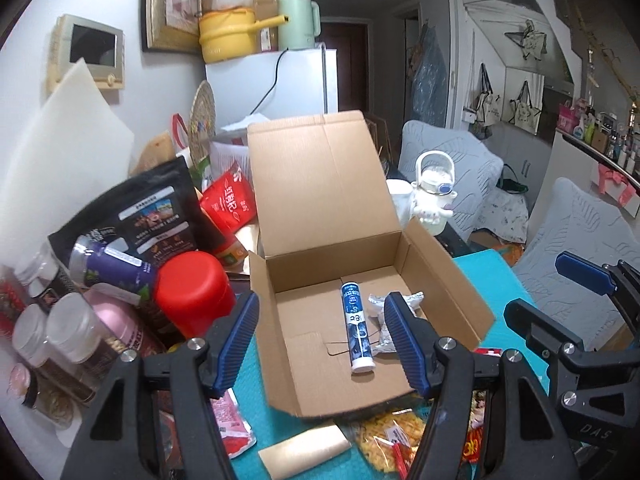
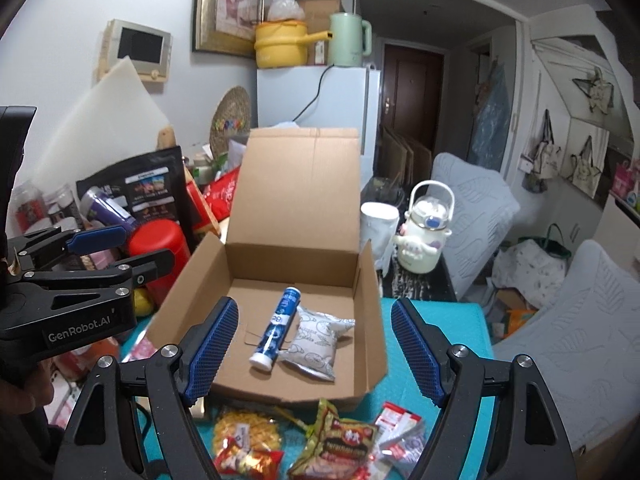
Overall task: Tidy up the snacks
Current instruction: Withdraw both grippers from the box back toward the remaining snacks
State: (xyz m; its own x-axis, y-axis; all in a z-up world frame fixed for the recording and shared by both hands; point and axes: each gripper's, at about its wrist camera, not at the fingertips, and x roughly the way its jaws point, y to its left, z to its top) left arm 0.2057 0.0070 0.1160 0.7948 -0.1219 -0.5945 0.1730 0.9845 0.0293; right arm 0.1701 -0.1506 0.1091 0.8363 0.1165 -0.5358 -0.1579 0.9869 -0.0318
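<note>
An open cardboard box [image 2: 288, 264] sits on the teal mat with its lid standing up. On its floor lie a blue-and-white tube [image 2: 276, 326] and, beside it, a white pillow packet [image 2: 316, 340]. From the left wrist view the tube [image 1: 357, 328] shows whole, while the packet [image 1: 380, 300] is partly behind a finger. My left gripper [image 1: 320, 344] and right gripper [image 2: 314, 352] both hover open in front of the box, nothing between their fingers. Loose snacks lie before the box: a yellow bag [image 2: 248, 432], a red-and-green bag [image 2: 340, 444] and small sachets [image 2: 400, 420].
Left of the box crowd a red canister [image 1: 192, 292], a black pouch [image 1: 156, 220], jars [image 1: 68, 328] and a purple tube [image 1: 112, 268]. A white cup [image 2: 378, 220] and a white handled bottle [image 2: 424, 236] stand behind the box on the right. Grey chairs [image 2: 560, 344] flank the table.
</note>
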